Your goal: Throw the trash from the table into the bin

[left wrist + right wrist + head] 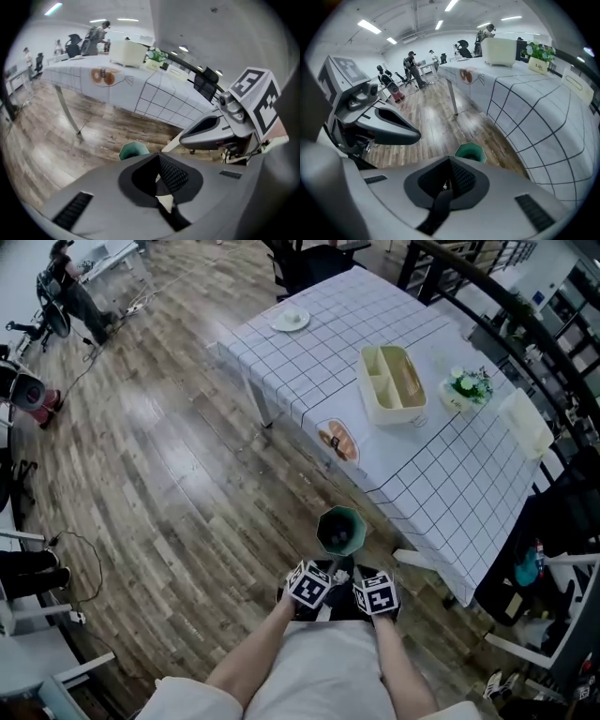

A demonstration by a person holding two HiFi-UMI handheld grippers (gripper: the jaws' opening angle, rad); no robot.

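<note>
The left gripper (161, 180) has its 2 jaws closed together with nothing between them, and the right gripper (449, 180) is likewise closed and empty. Both are held side by side, close to the person's body. Just ahead of them the green bin (340, 531) stands open on the wooden floor (169, 465), beside the near edge of the table (412, 474). The trash itself is hard to pick out. Something small and pale seems to lie on the plate (291, 319) at the far corner, well apart from the bin, and the divided tray (367, 390) holds something brownish in 1 compartment. Either is probably light, soft and crushable. If so, 1 gripper could pinch it across its middle or a raised fold, gently enough not to tip the plate.
</note>
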